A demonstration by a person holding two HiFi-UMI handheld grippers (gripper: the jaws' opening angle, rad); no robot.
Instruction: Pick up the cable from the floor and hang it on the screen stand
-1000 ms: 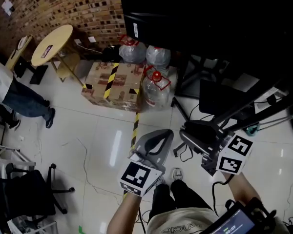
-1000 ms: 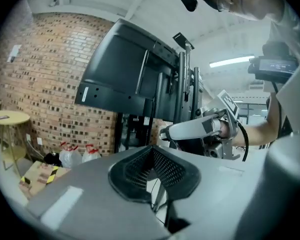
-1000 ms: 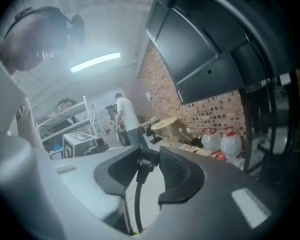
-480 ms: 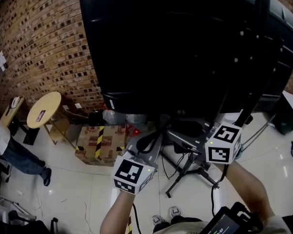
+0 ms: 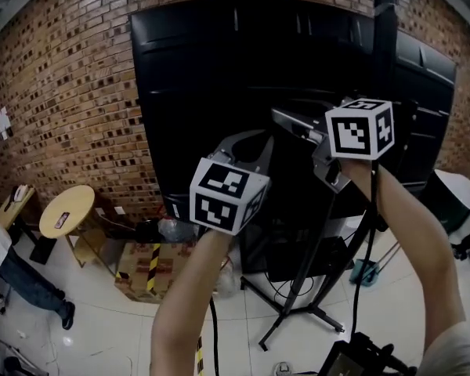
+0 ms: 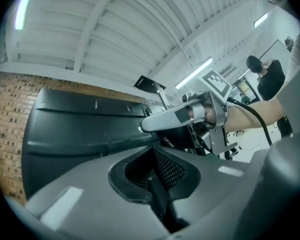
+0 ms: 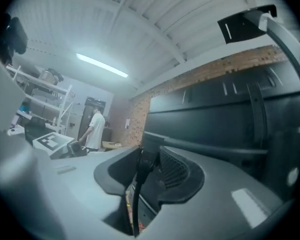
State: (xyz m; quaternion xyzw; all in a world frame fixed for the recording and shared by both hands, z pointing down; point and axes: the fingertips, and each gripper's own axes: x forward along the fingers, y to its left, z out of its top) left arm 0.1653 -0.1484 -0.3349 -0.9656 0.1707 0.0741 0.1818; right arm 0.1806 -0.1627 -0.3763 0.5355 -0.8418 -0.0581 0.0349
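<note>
Both forearms reach up in front of the big black screen [image 5: 219, 92] that fills the upper middle of the head view. The left forearm [image 5: 192, 288] rises from the bottom centre and carries the left hand-held gripper [image 5: 254, 139] with its marker cube facing the camera and its jaws pointing away at the screen. The right forearm [image 5: 407, 233] rises from the lower right. The right hand-held gripper [image 5: 286, 120] sits higher, and its jaws point left across the screen's face.

In the right gripper view, the right hand-held gripper [image 7: 150, 149] is clamped on the black cable [image 7: 140, 179], whose thick end stands up between the pads. In the head view, the cable [image 5: 372, 210] drops alongside the right forearm towards the tripod legs of the screen stand [image 5: 294, 319].

In the left gripper view, the left hand-held gripper [image 6: 152, 151] has its jaws drawn close on a dark strand, seemingly the same cable [image 6: 160, 201].
</note>
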